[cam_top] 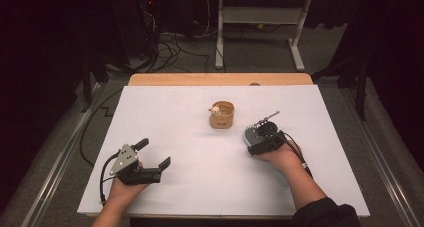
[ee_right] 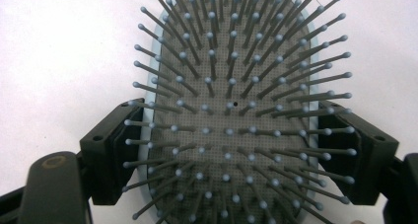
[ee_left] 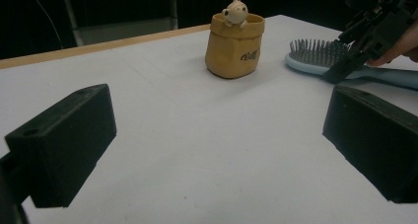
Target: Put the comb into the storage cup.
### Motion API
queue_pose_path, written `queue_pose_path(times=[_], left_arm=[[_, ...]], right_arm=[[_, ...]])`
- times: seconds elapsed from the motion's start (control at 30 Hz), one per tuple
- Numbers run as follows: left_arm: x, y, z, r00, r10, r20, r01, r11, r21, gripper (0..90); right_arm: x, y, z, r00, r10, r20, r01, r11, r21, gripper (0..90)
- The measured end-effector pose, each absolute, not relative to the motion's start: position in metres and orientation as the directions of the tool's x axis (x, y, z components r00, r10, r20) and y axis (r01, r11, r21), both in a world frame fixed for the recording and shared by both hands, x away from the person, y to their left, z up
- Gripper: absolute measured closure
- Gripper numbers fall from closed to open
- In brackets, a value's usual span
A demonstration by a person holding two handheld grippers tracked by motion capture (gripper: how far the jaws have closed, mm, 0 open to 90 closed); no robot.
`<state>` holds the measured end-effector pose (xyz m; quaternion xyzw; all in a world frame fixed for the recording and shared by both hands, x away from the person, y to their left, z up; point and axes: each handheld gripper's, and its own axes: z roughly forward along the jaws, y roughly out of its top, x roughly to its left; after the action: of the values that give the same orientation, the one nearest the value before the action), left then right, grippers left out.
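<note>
A light-blue hairbrush [cam_top: 250, 132] lies bristles-up on the white table [cam_top: 165, 112], right of centre. My right gripper [cam_top: 257, 138] comes down over its head. In the right gripper view the two jaws stand at either side of the hairbrush [ee_right: 231, 86], their pads against its rim, so the right gripper [ee_right: 231, 150] is shut on it. A tan pouch-shaped pot [cam_top: 222, 116] with a small bear figure [cam_top: 214, 109] on its rim stands mid-table. My left gripper [cam_top: 153, 153] rests open at the near left with nothing between its jaws. The left gripper view shows the pot [ee_left: 234, 46], the hairbrush [ee_left: 315, 56] and the right gripper [ee_left: 355, 51].
The white sheet covers a wooden tabletop whose far edge [cam_top: 220, 79] shows bare. Beyond it are a desk frame [cam_top: 260, 32] and loose cables [cam_top: 170, 49] on the floor. A black cable [cam_top: 92, 132] hangs off the table's left side.
</note>
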<state>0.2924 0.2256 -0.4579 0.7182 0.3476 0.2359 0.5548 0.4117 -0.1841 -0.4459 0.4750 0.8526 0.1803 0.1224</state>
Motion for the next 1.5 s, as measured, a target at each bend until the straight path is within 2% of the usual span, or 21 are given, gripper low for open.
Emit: queue_pose_path(times=[0.53, 0.87, 1.13, 1.5], left_arm=[[0.294, 0.226, -0.459, 0.644, 0.764, -0.039, 0.236, -0.15, 0.96, 0.4], [0.293, 0.226, -0.458, 0.646, 0.763, -0.034, 0.234, -0.155, 0.96, 0.4], [0.293, 0.225, -0.458, 0.645, 0.764, -0.035, 0.236, -0.156, 0.959, 0.4], [0.293, 0.224, -0.459, 0.646, 0.763, -0.03, 0.236, -0.162, 0.958, 0.1]], right_arm=[[0.41, -0.184, -0.444, -0.51, 0.859, -0.045, 0.764, 0.477, 0.435, 20.6], [0.401, -0.198, -0.423, -0.503, 0.864, -0.02, 0.718, 0.43, 0.547, 20.7], [0.386, -0.209, -0.404, -0.507, 0.862, -0.028, 0.646, 0.401, 0.65, 20.8], [0.373, -0.213, -0.398, -0.52, 0.852, -0.061, 0.586, 0.407, 0.7, 20.8]])
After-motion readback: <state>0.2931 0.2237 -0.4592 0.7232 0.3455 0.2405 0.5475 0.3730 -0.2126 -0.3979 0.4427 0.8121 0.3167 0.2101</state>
